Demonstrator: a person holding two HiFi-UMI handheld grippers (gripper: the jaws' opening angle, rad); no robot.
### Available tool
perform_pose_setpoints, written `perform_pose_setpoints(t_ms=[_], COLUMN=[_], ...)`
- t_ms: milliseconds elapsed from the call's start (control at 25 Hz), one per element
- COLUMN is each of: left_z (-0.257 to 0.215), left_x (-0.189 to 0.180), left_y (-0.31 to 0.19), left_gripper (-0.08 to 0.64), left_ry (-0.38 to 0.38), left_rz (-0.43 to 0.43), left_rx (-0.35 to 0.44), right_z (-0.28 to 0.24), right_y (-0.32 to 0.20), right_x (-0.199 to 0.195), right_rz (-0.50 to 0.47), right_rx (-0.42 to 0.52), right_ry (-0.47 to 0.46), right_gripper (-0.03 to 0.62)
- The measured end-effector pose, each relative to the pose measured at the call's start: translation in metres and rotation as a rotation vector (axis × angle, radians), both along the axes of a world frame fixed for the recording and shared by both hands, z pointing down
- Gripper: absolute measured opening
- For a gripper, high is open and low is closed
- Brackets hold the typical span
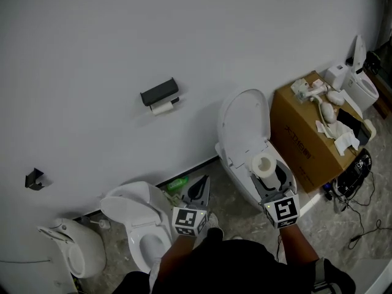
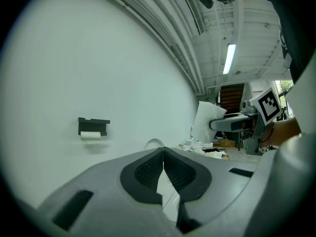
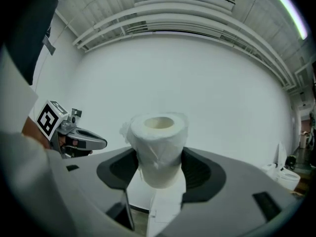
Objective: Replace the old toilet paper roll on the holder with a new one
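two grippers: held side by side low in the head view, both pointing at the white wall (image 1: pixel 92 54), apart from each other
left gripper (image 1: pixel 201 188): jaws pressed together with nothing between them; its own view shows the dark pads meeting along one line
right gripper (image 1: pixel 267 171): jaws spread wide and clamped on the new roll, one pad on each side of it
new roll (image 3: pixel 158 144): white and full, standing upright between the right gripper's pads, its hollow core facing up
holder (image 1: pixel 159 91): black bar fixed on the wall, well apart from both grippers, left of the raised toilet lid
old roll (image 1: pixel 162 108): thin and white, lying level right under the holder and touching it
middle toilet (image 1: pixel 245 124): white, lid up against the wall; in the head view the right gripper and the new roll show in front of its bowl
left toilet (image 1: pixel 138 216): white, bowl facing up, by the foot of the wall, just beside the left gripper's marker cube
box (image 1: pixel 300 143): brown cardboard, on the floor (image 1: pixel 331 225) right of the middle toilet, with white parts and paper piled on its top
bottle (image 1: pixel 177 184): green, lying at the foot of the wall between the two toilets
hook (image 1: pixel 34 179): small and dark, on the wall near its left edge
cables (image 1: pixel 355 182): black, on the floor at the box's right corner
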State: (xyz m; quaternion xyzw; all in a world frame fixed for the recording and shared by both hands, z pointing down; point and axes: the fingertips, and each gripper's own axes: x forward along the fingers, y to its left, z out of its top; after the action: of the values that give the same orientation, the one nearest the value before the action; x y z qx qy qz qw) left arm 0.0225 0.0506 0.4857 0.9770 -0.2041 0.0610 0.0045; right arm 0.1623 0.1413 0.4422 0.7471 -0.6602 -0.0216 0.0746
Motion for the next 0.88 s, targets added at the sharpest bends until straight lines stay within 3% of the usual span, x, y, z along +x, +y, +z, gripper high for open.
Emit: perform_pose_setpoints(t_ms=[480,880], left_z=[-0.007,-0.011], left_x=[-0.009,-0.037], left_y=[-0.123,-0.204], left_gripper=[0.008,0.008], left_ry=[0.007,-0.017], left_rz=[-0.043,-0.07], left_rx=[0.041,0.069], right_z=[0.003,-0.004], right_y=[-0.139,-0.226], right_x=[-0.018,-0.041], right_rz=[-0.069,-0.094], right_rx=[0.006,0.017], right_ry=[-0.004,0.003], right_gripper=[0.265,0.265])
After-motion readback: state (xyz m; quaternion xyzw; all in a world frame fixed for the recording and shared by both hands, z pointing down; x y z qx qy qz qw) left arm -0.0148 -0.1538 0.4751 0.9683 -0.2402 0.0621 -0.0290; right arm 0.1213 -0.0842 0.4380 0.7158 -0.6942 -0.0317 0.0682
